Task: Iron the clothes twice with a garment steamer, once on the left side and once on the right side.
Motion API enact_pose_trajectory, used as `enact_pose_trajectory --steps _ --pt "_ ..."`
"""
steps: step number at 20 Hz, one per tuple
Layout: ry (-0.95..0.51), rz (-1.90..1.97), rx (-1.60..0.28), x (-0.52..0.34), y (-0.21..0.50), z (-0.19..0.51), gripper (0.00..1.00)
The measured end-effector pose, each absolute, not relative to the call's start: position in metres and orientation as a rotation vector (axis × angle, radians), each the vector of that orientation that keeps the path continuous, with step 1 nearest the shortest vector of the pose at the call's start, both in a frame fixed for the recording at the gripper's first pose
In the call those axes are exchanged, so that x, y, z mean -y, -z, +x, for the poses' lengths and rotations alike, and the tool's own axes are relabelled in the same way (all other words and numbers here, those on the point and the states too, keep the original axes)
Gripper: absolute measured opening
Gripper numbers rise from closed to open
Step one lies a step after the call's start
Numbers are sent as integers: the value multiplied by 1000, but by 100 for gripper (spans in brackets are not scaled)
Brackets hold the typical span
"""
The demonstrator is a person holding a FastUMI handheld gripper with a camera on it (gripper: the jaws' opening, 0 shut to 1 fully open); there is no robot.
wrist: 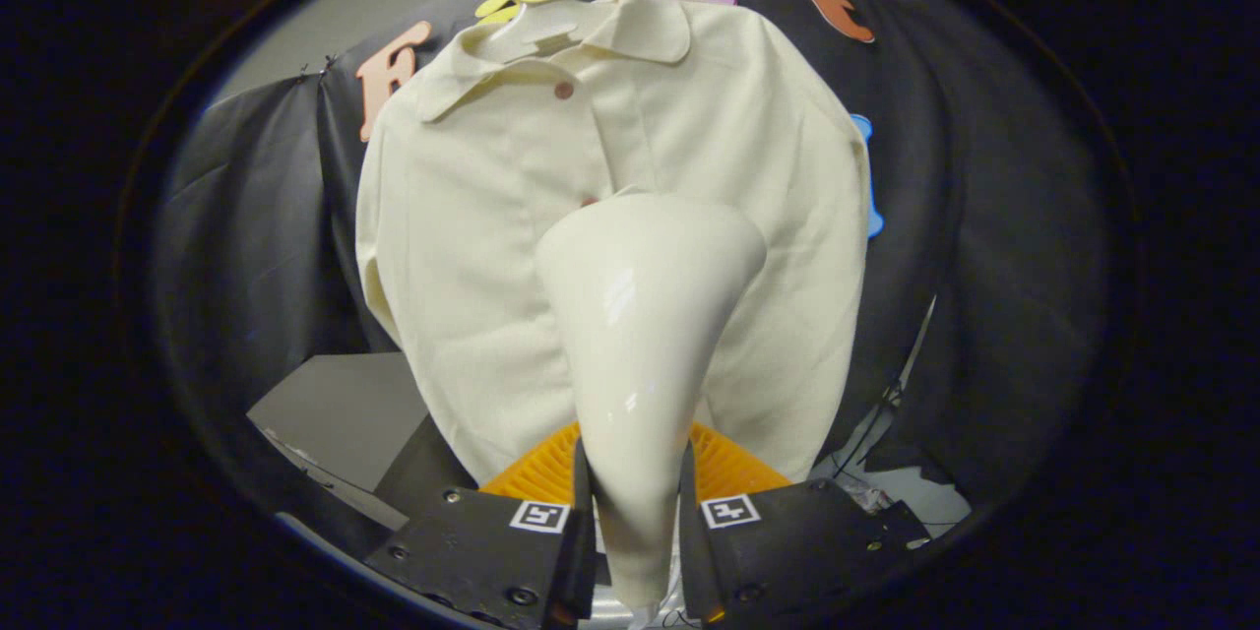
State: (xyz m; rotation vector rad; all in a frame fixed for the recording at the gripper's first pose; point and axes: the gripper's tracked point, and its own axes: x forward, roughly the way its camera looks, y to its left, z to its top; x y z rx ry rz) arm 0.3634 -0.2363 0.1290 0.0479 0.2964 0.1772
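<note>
hanging on the booth's black cloth wall [994,246], a cream shirt [472,246] fills the middle of the gripper view, its collar [640,25] spread at the top over a pale hanger [536,25] whose hook is too small to make out. a brown button [563,91] sits on the placket just below the collar, and a second one lower down peeks out at the upper edge of the steamer, mostly hidden by it. the gripper [638,532] has both fingers [512,551] clenched on the narrow handle of the steamer [640,315], one finger on each side, pressing against it. the steamer is glossy and cream, widening from the handle between the fingers into a broad head that stands up in front of the shirt's chest, covering the centre of the placket; whether the head touches the cloth cannot be told, since its face is turned away. the handle's lower end runs out of view below the fingers. an orange ribbed thing [536,472] shows behind the handle on both sides, just beyond the fingers, mostly covered by them and by the shirt's hem, so what it is stays unclear. a grey surface [335,409] lies beside the shirt's lower edge, and thin dark cables [871,428] trail on the other side near the wall.
</note>
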Motion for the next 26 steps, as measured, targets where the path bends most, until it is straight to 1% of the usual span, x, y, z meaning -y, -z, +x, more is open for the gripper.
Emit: enact_pose_trajectory --steps 5,11,14,18,26 --pt "-158 -10 -213 271 -216 397 34" --pt "-196 3 -200 285 -270 437 34" --pt "-230 59 -241 281 -269 450 34" --pt "-282 148 -243 283 -257 448 34" --pt "-288 213 -331 288 -193 447 34"
